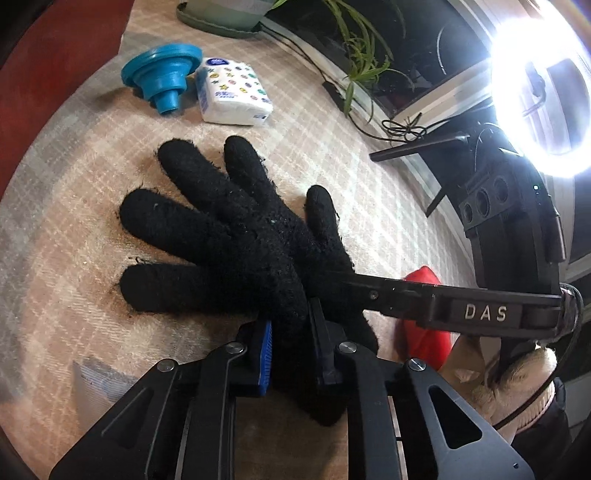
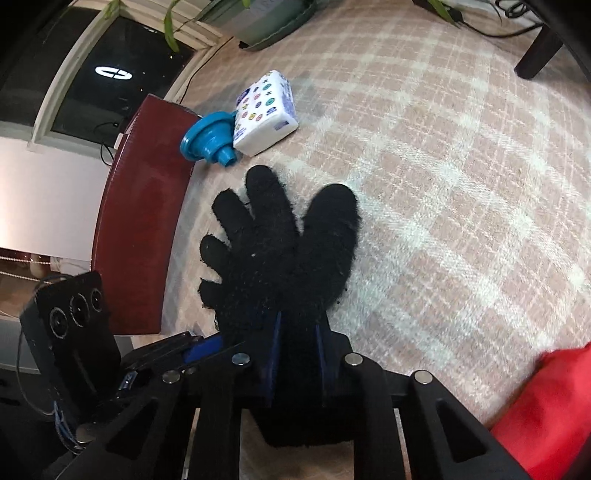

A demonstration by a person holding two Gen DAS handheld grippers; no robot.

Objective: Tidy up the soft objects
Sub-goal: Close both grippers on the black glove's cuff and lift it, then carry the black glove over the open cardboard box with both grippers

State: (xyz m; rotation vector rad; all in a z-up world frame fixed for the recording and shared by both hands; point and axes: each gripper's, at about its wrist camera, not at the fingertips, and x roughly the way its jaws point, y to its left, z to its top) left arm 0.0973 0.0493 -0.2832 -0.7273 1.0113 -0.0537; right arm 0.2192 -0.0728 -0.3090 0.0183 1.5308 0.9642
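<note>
black, fuzzy knit made up the glove (image 1: 236, 236) that lay flat on the surface (image 1: 369, 206), its long axis running from the cuff at the near edge out toward the far edge, all five fingers splayed and pointing away. the left tool (image 1: 291, 347) was pinching the cuff end between its blue ribbed pads, the fabric bunched there. the right tool (image 2: 295, 354) was pinching the same cuff from the other side, its pads pressed into the dark wool; in the left wrist view its black finger reached across onto the glove's wrist.

the surface wore a soft woven cloth in a pink and cream plaid. beyond the glove's fingertips, toward the far left edge, a teal stepped funnel (image 1: 162, 77) of rubbery make lay tipped on its side, touching a white soft pack of tissues (image 1: 232, 92) printed with small coloured badges. a red piece of fabric (image 2: 550, 413) sat at the near right edge, just beside the tools. a green planter (image 1: 218, 14) stood at the far edge.
</note>
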